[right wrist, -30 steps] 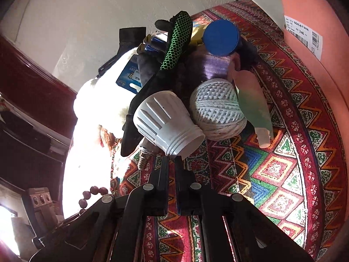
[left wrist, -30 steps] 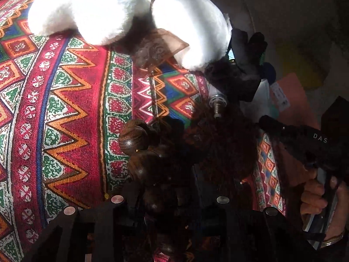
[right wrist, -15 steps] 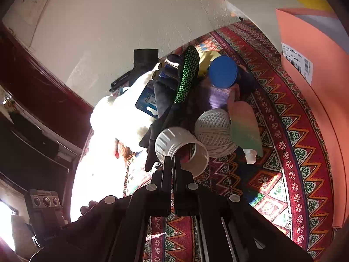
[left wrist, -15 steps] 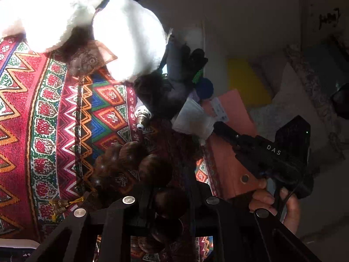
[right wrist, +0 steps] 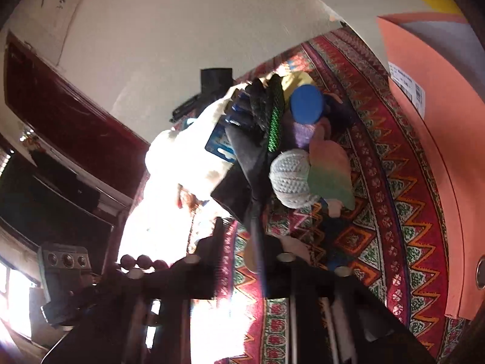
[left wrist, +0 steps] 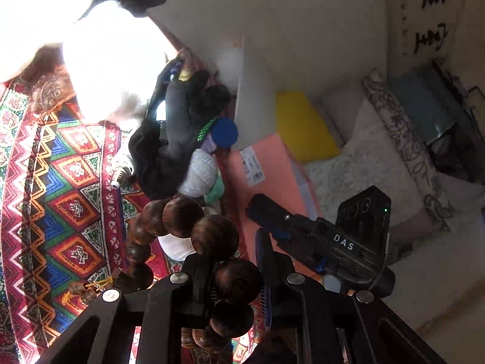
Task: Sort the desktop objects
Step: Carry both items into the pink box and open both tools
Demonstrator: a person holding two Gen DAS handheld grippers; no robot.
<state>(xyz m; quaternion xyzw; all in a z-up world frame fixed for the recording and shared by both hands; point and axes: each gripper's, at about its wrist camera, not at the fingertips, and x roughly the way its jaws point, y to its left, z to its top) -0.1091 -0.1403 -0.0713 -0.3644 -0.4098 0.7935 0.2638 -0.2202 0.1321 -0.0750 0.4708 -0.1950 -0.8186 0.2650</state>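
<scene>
Left wrist view: the left gripper (left wrist: 233, 276) has its jaws closed on a string of large dark brown wooden beads (left wrist: 188, 236), which arches up from between the jaws and curls down to the left, above the red zigzag-patterned woven cloth (left wrist: 60, 206) that covers the surface. Farther off lies a heap of things: a black glove with green mesh trim (left wrist: 178, 127), a round blue lid (left wrist: 224, 132) just right of it, a ball of white twine (left wrist: 198, 173) nearer, and a light bulb's metal screw base (left wrist: 119, 177) showing at the heap's left edge. A white plush toy (left wrist: 112, 69) sits far left, washed out by sunlight. To the right a salmon-pink card folder with a barcode label (left wrist: 266, 170) lies at the cloth's edge. The right gripper (left wrist: 318, 239), black and marked DAS, hangs over that folder.

Right wrist view: the right gripper (right wrist: 260, 257) is blurred; a pale object sits between its jaws, but I cannot tell how far they are closed or whether they grip it. Beyond lie the twine ball (right wrist: 289, 182), a pink-and-green squeeze bottle (right wrist: 329, 173) touching its right side, the blue lid (right wrist: 306, 104), the glove (right wrist: 269, 118) and the plush toy (right wrist: 188, 157). The beads (right wrist: 141, 261) show at near left beside the other gripper's camera.
</scene>
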